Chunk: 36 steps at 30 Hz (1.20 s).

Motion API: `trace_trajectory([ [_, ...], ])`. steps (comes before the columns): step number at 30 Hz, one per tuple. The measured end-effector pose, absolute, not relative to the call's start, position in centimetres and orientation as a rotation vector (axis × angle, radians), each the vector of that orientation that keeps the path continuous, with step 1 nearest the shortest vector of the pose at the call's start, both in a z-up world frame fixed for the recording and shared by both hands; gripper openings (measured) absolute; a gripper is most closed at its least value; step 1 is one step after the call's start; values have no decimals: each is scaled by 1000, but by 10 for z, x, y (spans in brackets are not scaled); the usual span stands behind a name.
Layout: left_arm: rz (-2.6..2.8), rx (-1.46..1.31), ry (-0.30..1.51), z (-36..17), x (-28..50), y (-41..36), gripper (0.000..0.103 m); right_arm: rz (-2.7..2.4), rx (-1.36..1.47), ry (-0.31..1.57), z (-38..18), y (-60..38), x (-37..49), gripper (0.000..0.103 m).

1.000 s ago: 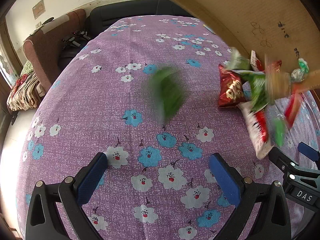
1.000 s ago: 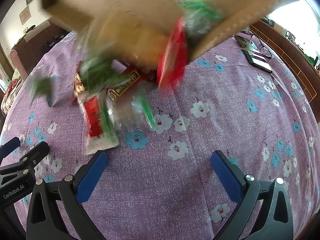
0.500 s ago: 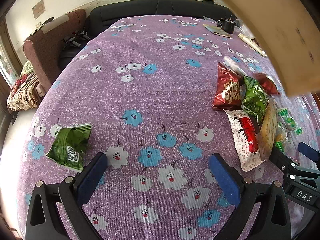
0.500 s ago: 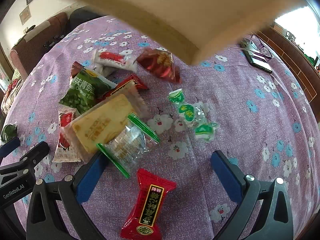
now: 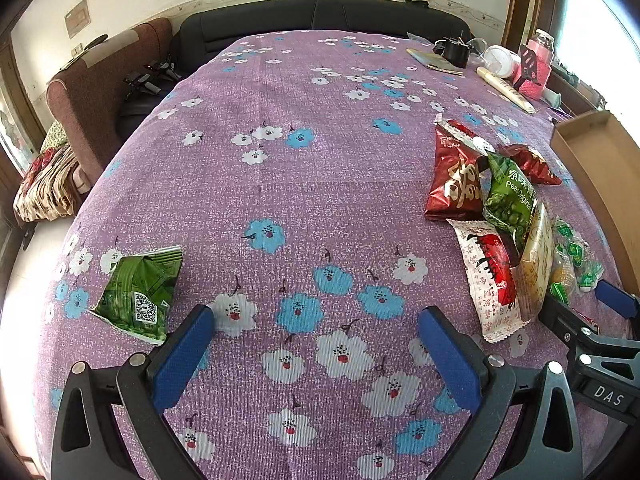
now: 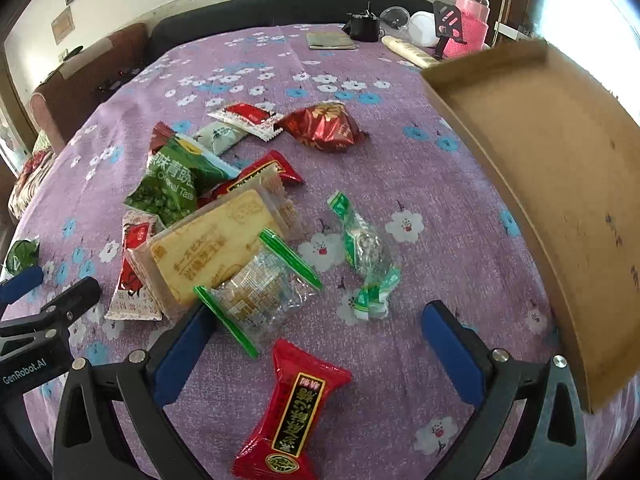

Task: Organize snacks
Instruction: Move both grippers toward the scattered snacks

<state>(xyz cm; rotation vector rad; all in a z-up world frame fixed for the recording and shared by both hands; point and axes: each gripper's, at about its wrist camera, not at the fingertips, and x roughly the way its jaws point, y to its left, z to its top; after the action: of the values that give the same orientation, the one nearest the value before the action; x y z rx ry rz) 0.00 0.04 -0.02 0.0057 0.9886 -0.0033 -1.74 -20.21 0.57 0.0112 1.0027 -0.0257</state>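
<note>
Loose snacks lie on the purple flowered tablecloth [image 6: 400, 168]. In the right wrist view my right gripper [image 6: 316, 354] stands open, with a red packet [image 6: 296, 416] lying between its fingers on the cloth. Ahead of it are a clear packet with green ends [image 6: 256, 292], a yellow cracker pack [image 6: 212, 248], a green pea packet [image 6: 176, 188], green twist candies [image 6: 364, 256] and a dark red packet [image 6: 324, 124]. A tilted cardboard box [image 6: 560, 160] sits at the right. My left gripper [image 5: 318, 356] is open over bare cloth, a lone green packet [image 5: 138, 294] to its left and the snack pile [image 5: 496, 216] to its right.
At the table's far end stand a pink bottle [image 6: 472, 20], a black object [image 6: 364, 28], a notebook [image 6: 330, 40] and a white tube [image 5: 506, 88]. A dark sofa [image 5: 320, 12] and a brown armchair [image 5: 92, 80] border the table's far and left sides.
The cardboard box that was overhead, spilling snacks, has swung to the right and come down. The snacks have landed and settled; one green packet flew off to the left. Both grippers stayed put.
</note>
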Motion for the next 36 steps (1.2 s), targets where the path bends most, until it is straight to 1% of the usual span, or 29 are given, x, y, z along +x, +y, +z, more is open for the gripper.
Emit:
trace_trajectory([
  [36, -1, 5, 988, 0, 0, 0, 103, -16, 13, 1002, 3, -202, -15, 103],
])
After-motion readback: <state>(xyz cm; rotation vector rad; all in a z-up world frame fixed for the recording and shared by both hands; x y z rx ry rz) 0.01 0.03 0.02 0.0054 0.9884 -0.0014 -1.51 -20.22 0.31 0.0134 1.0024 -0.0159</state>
